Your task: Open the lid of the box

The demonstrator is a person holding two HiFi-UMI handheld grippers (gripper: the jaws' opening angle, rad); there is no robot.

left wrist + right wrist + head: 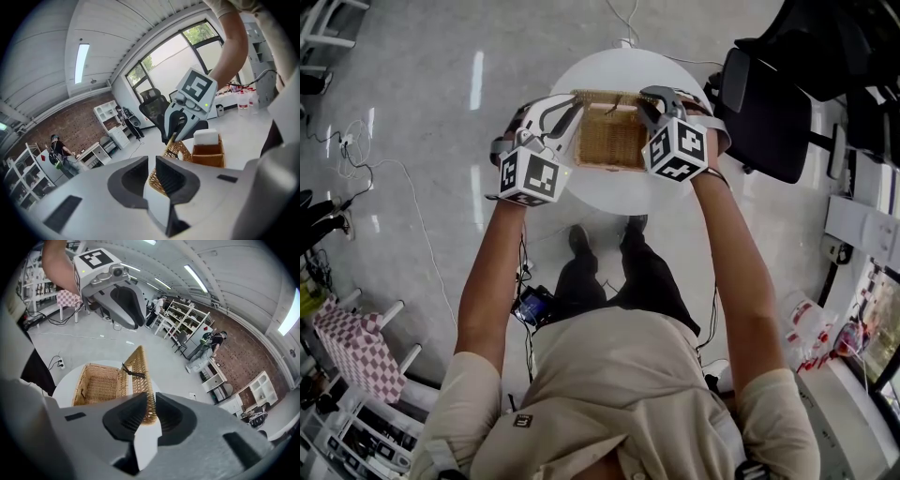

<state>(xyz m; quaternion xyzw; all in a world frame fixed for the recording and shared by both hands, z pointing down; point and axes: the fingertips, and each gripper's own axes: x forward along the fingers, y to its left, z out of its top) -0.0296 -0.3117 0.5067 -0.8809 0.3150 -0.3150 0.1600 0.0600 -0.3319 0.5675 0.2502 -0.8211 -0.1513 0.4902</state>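
head view, looking steeply down: a person stands at a small round white table (609,192) with a pair of tongs in each hand. on the table sits the box (605,141), a rectangular woven wicker basket, its inside in plain sight and apparently empty. the lid (609,95), also wicker, stands raised on edge along the side of the box farthest from the person, close to upright.

the left gripper (567,111) is clenched on the lid's free edge near the left corner; its own view shows wicker pinched between the nearly closed jaws. the right gripper (652,98) grasps the same edge near the right corner; its view shows the lid's rim between the jaws w/ the pads close against it. a small dark latch loop (131,373) sticks out from the lid's inner face.

judgement: the lid is mostly open, approx. at the top of its swing. to finish well, move both hands together so the lid doesn't twist, and follow the arc round the hinge edge rather than pulling straight back, which could drag the light box across the table. grip firmly but w/o crushing the weave. release only once the lid rests by itself.
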